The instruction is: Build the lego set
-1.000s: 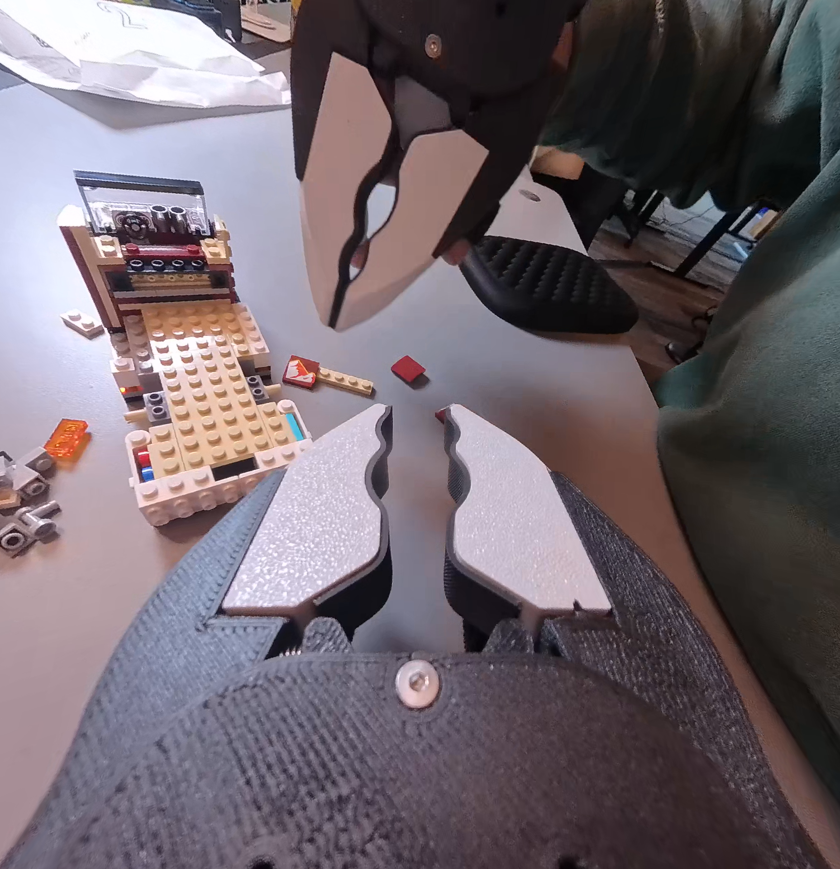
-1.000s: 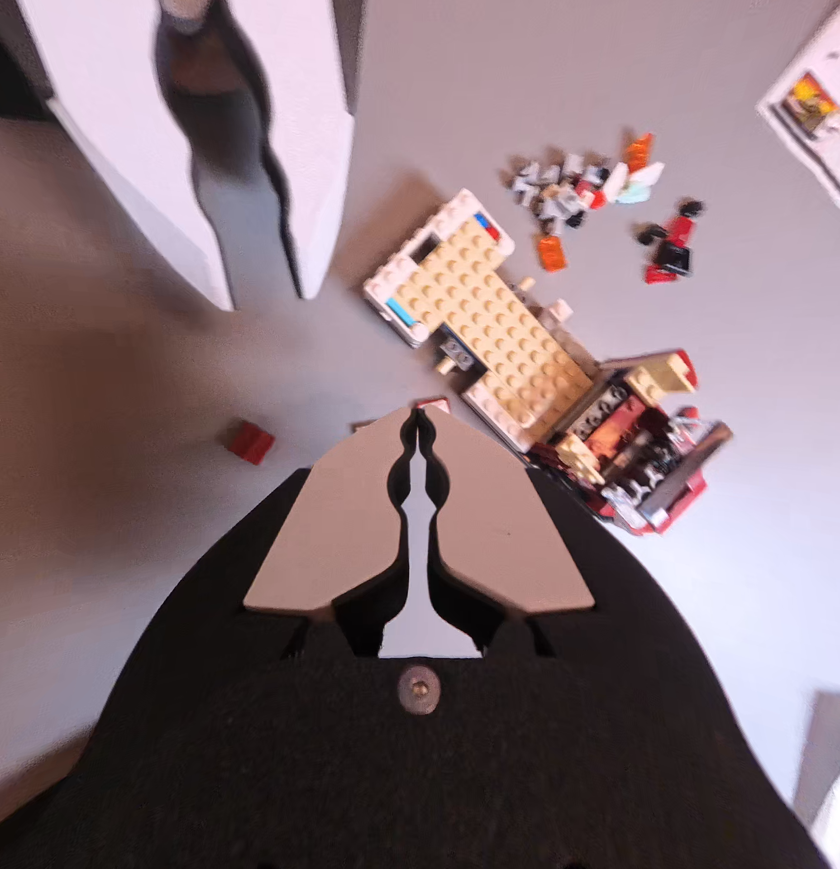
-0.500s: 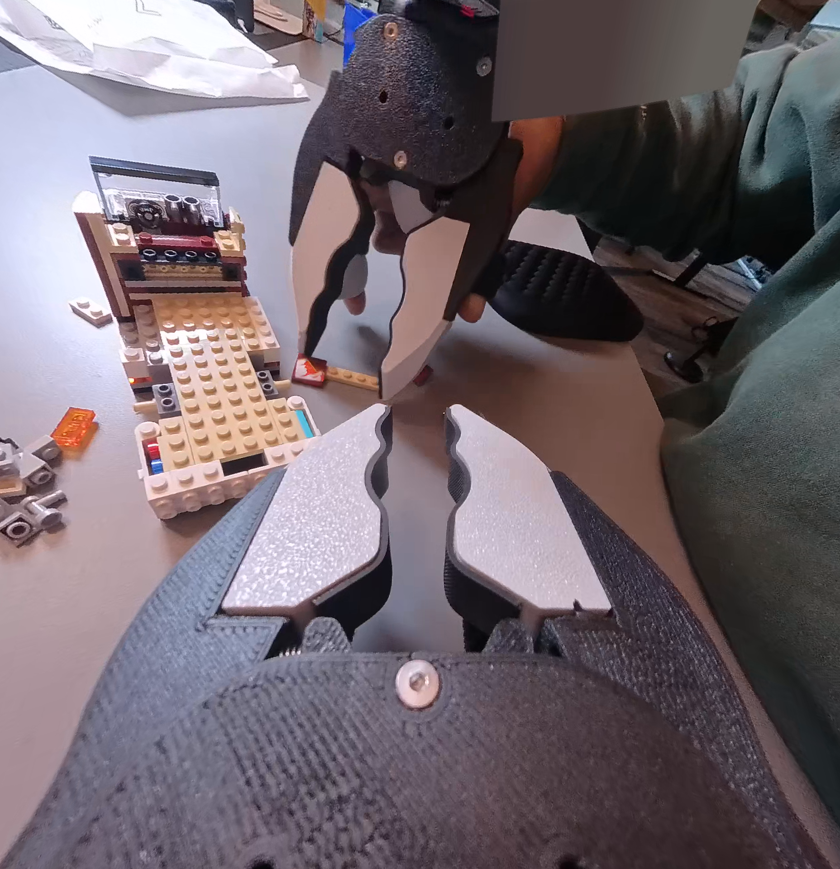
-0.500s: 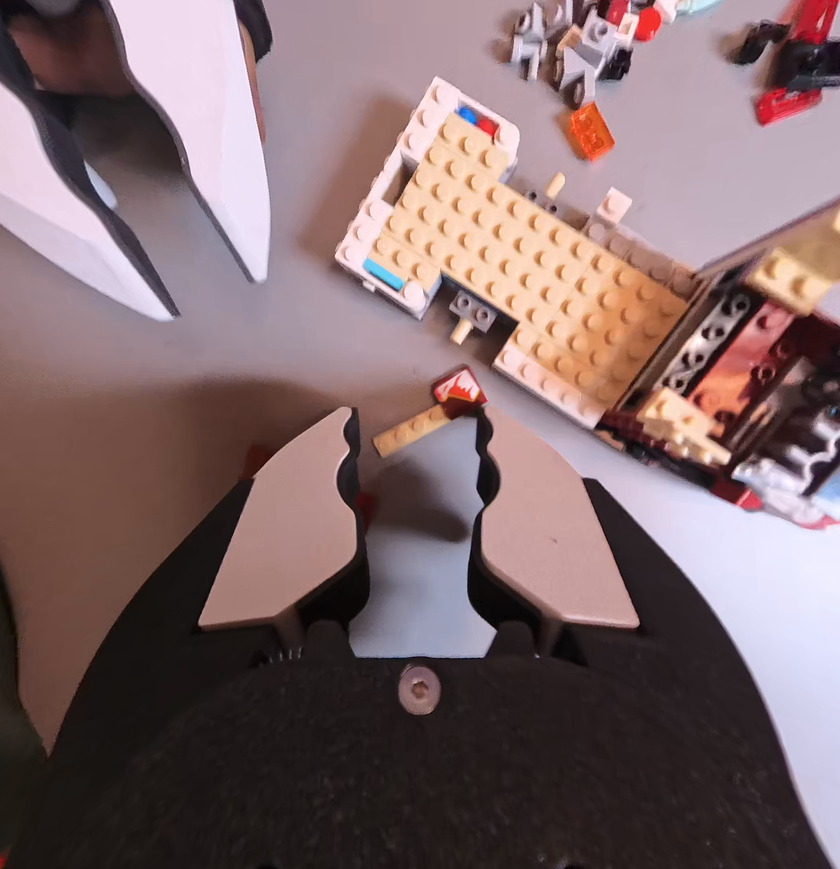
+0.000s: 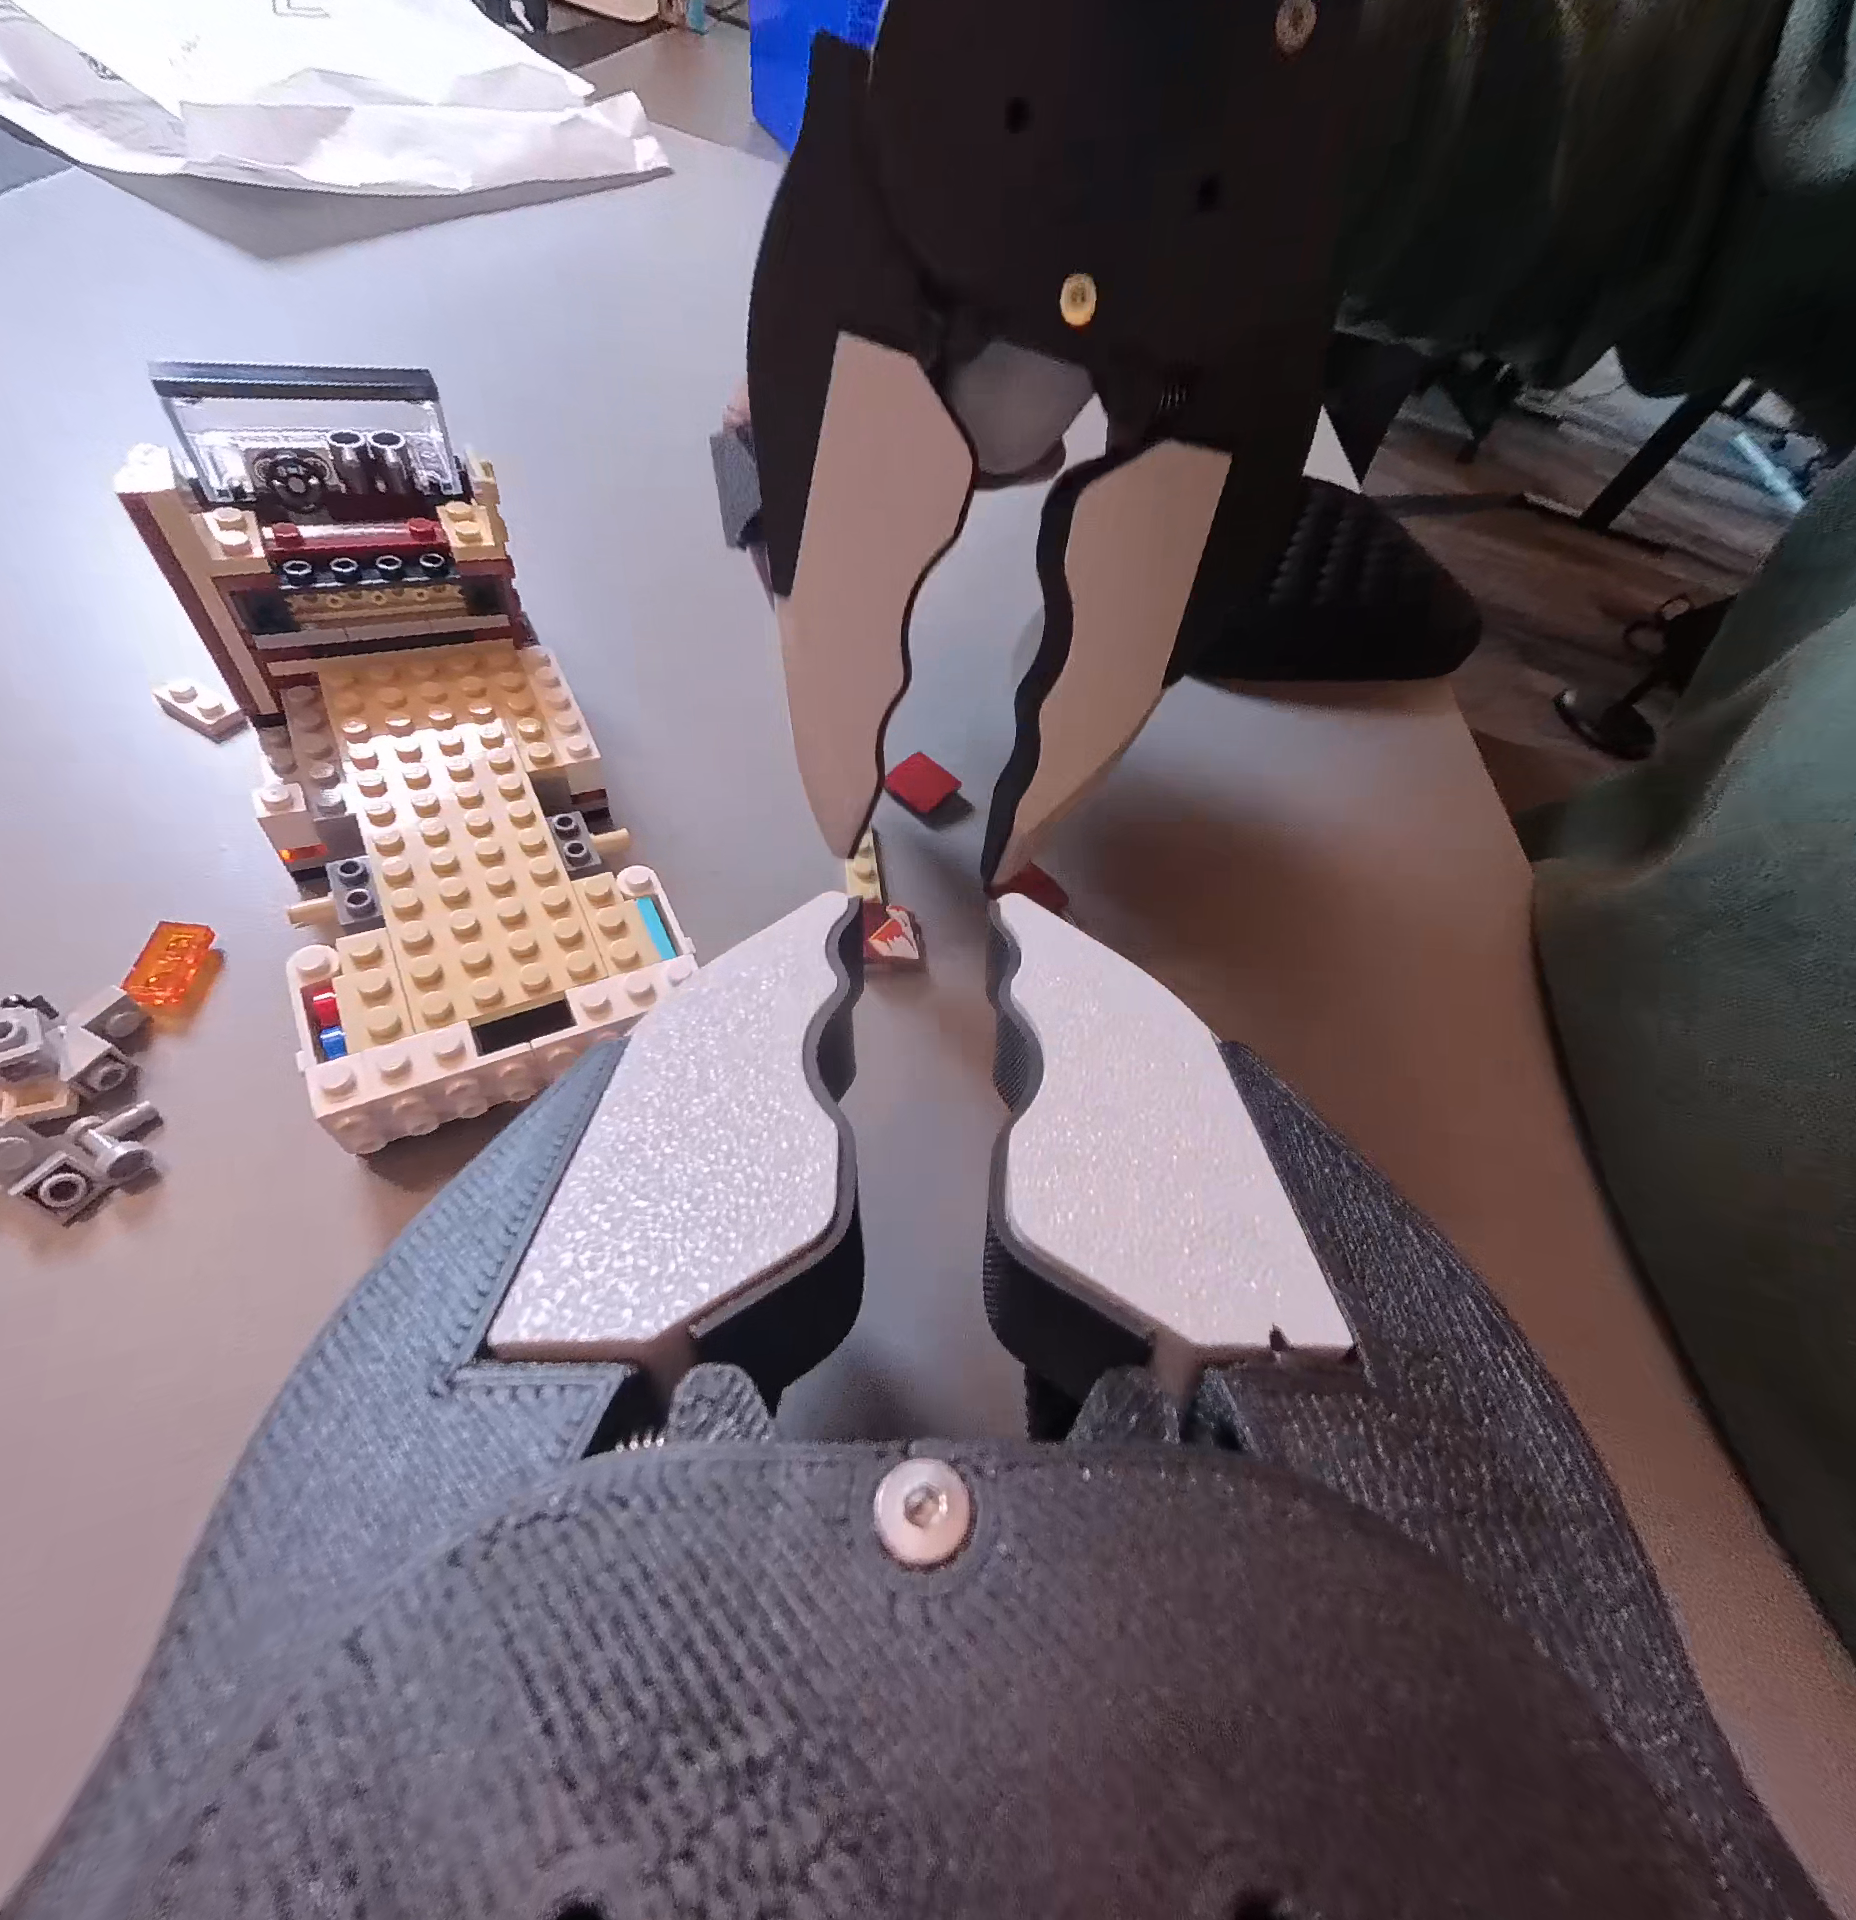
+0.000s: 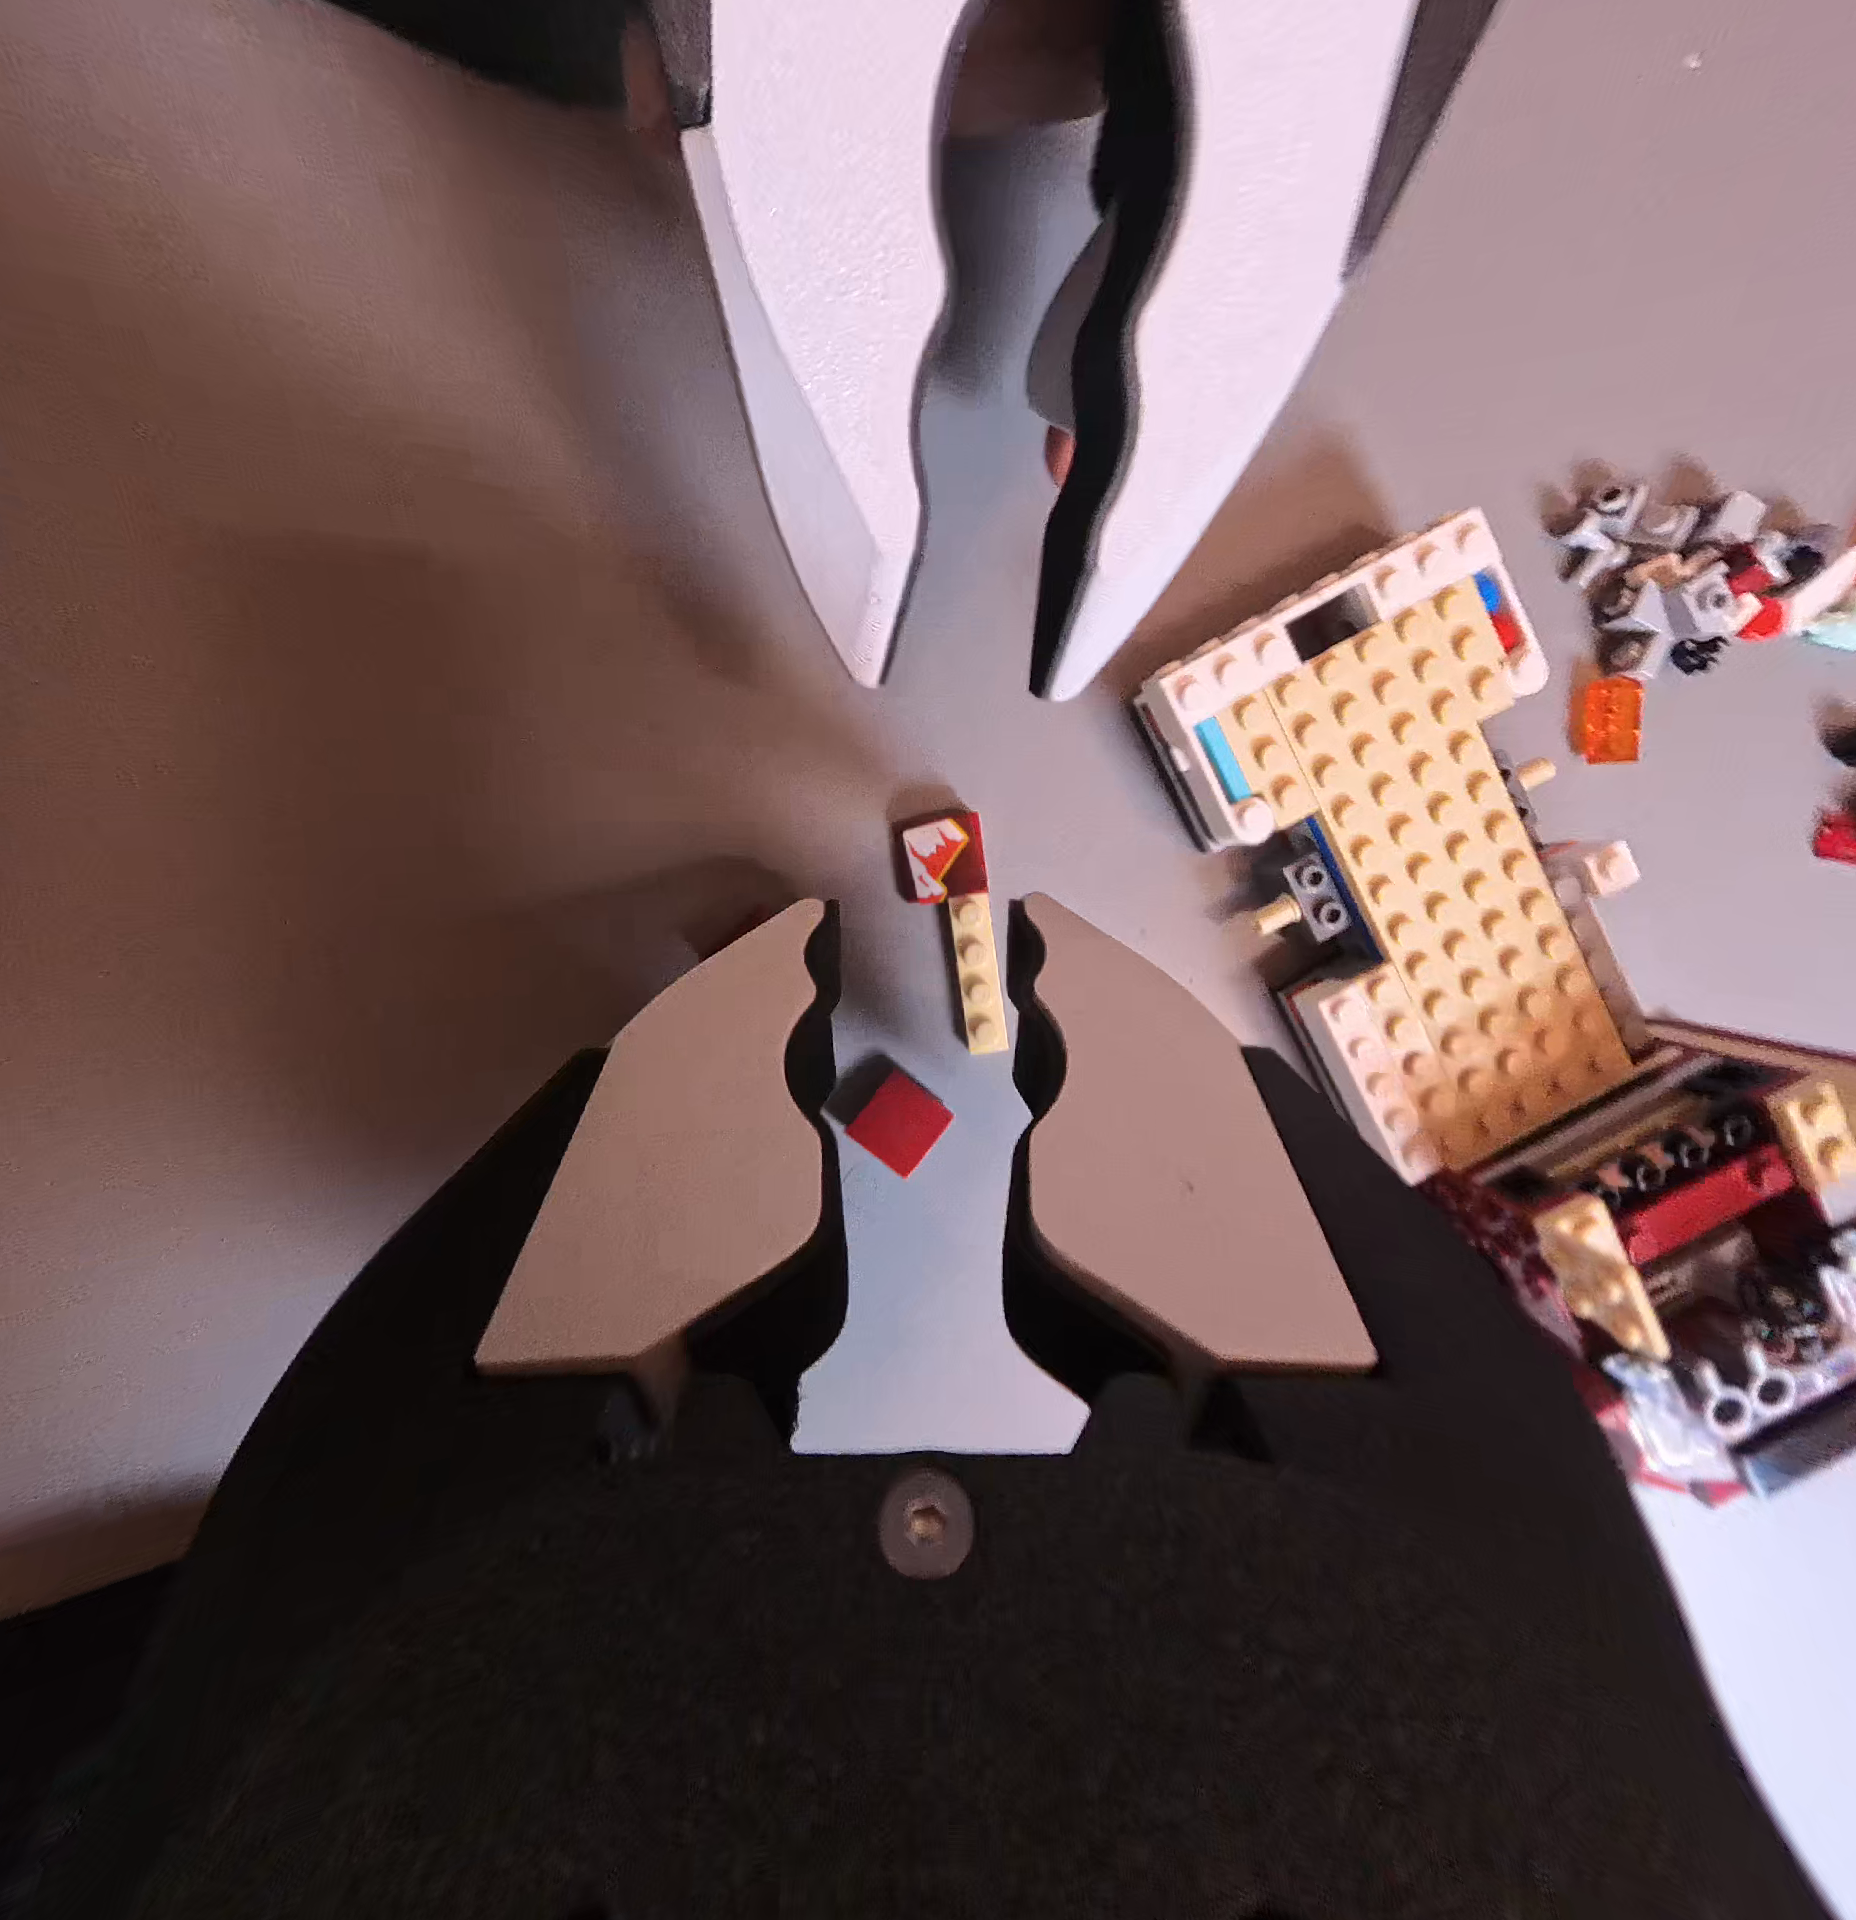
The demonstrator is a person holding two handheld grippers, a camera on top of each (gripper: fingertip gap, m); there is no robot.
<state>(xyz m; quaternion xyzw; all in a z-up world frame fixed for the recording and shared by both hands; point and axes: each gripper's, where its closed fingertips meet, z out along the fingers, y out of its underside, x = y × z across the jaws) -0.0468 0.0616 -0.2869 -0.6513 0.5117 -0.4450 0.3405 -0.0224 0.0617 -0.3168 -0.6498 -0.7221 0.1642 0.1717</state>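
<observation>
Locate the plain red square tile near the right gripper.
In the right wrist view the plain red tile lies flat on the grey table, between the open right gripper fingers, nearer its left finger, just behind the tan 1x4 plate.

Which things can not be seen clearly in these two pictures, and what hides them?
- Second red tile: left wrist view, mostly behind a right gripper finger.
- Tan plate: left wrist view, partly covered by the other finger; contact with it uncertain.
- Loose piece pile: right wrist view, blurred, small, cut by the edge.
- Lego model cabin end: right wrist view, blurred.
- Left gripper: right wrist view, body cut off at top.
</observation>
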